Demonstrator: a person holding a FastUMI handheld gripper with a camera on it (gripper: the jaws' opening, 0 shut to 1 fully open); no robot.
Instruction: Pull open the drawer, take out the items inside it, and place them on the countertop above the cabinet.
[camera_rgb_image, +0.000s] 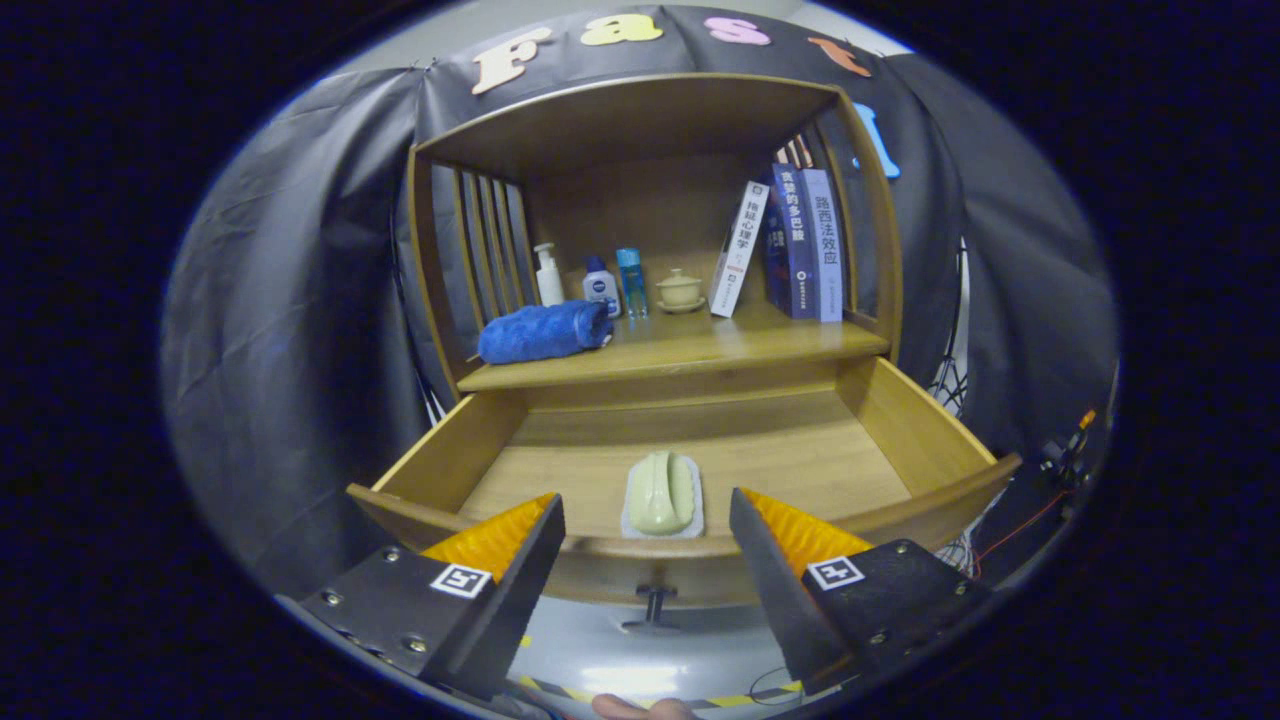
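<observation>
One soap bar lies beyond parted gripper fingers.

At the back of the shelf we see a white pump bottle, a small blue-capped bottle, a slim blue bottle and a lidded cup on a saucer. Right of them stand several books, the nearest one leaning. Cables trail beside the cabinet.

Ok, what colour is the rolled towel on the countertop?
Blue. The rolled towel shows best in the gripper view, beyond the open gripper.
</observation>
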